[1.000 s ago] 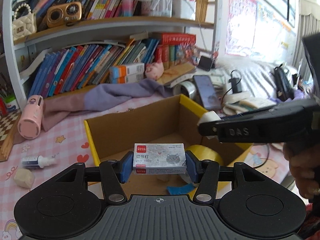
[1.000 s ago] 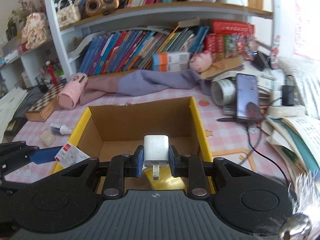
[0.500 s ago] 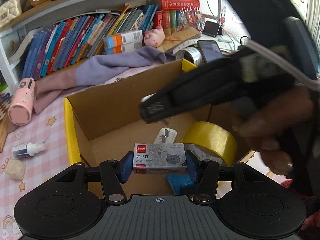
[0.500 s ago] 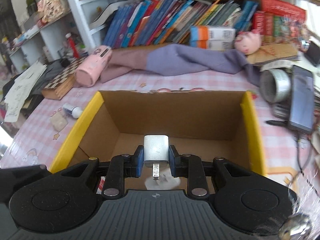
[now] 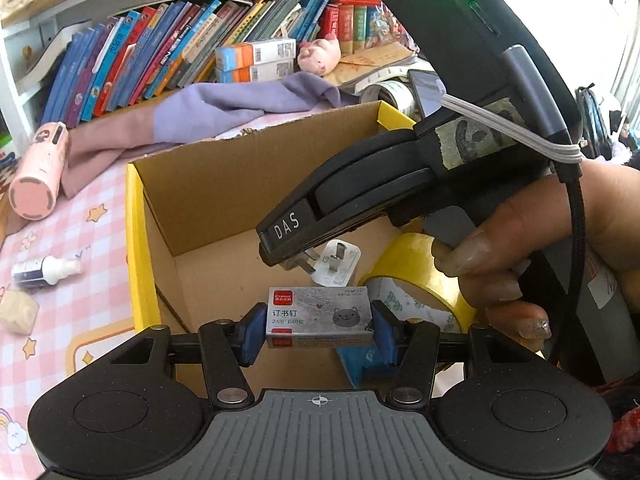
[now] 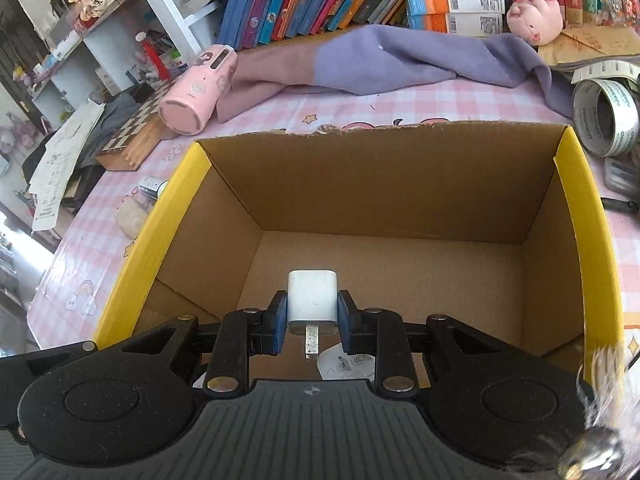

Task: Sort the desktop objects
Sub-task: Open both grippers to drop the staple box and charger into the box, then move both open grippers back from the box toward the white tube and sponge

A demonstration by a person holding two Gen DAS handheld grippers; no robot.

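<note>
My left gripper [image 5: 319,330] is shut on a small grey staple box [image 5: 319,316] with a cat drawing, held over the near edge of the yellow-rimmed cardboard box [image 5: 134,240]. My right gripper [image 6: 311,326] is shut on a white plug adapter [image 6: 312,304], prongs pointing back at the camera, low inside the same box [image 6: 592,248]. In the left wrist view the right gripper's body reaches into the box from the right. Another white adapter [image 5: 338,266], a yellow tape roll [image 5: 416,280] and a blue item [image 5: 360,364] lie on the box floor.
On the pink checked tablecloth left of the box lie a pink tumbler [image 6: 196,90], a small white bottle [image 5: 44,270] and a beige lump [image 5: 18,312]. A purple cloth [image 6: 380,64], a chessboard [image 6: 136,132], tape rolls [image 6: 604,116] and bookshelves stand behind.
My right gripper has moved left and down into the box with the adapter. My left gripper has come closer over the box, still holding the staple box.
</note>
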